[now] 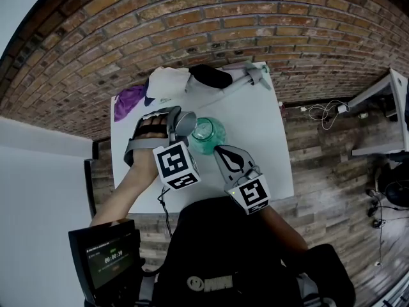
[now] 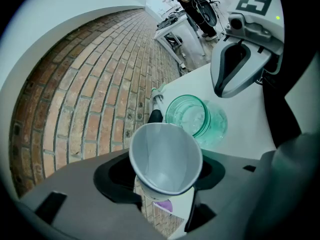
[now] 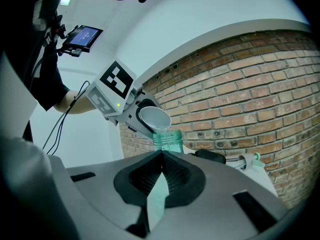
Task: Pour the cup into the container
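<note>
Cup (image 2: 165, 156) clamped, tipped by down-angled left tongs (image 2: 165, 180) over container (image 2: 194, 116); level right tongs (image 3: 161, 159) closed.

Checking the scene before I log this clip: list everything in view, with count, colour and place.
table: one, white, by the brick wall.
jar: one, teal glass, mid-table.
paper cup: one, white, tilted over the jar's mouth.
purple cloth: one, table's far left corner.
white cloth: one, beside the purple one.
black object: one, far edge, right of the white cloth.
long tool: one, grey, far right corner.
screen: one, black, by the person's left arm.
left gripper: one, grey, fingers shut on the paper cup.
right gripper: one, grey, fingers together, beside the jar.
</note>
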`<state>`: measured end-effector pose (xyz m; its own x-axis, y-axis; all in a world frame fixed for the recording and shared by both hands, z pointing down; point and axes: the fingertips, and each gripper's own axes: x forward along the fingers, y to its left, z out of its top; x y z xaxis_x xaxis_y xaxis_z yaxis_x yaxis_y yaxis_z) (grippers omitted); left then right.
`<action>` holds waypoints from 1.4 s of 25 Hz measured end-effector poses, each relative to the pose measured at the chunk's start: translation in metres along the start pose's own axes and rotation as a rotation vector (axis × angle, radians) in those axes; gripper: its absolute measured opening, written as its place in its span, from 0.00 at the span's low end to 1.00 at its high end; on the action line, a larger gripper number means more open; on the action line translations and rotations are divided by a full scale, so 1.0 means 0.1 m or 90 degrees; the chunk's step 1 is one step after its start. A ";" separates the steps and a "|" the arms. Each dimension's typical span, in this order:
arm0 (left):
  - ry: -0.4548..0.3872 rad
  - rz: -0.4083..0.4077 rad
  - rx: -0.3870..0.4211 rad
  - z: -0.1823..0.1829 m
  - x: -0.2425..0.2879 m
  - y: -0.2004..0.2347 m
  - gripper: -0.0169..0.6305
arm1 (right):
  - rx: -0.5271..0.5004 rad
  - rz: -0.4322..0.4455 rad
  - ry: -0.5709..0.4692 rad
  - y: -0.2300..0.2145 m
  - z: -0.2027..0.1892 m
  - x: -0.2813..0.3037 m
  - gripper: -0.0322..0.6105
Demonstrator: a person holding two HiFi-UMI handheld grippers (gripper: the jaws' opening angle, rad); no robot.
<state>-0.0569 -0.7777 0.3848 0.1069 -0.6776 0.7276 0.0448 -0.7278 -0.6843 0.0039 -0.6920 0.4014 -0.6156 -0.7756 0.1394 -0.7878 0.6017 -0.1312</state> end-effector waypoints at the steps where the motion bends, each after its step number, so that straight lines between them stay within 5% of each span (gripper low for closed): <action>1: 0.000 0.001 0.000 0.00 0.00 0.00 0.47 | 0.000 0.000 0.000 0.00 0.00 0.00 0.05; 35: 0.000 0.010 0.004 0.01 0.01 0.00 0.47 | -0.011 0.004 0.003 0.04 0.00 0.00 0.05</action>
<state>-0.0556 -0.7779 0.3853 0.1073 -0.6892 0.7166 0.0500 -0.7161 -0.6962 0.0010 -0.6896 0.4004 -0.6204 -0.7711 0.1435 -0.7843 0.6096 -0.1152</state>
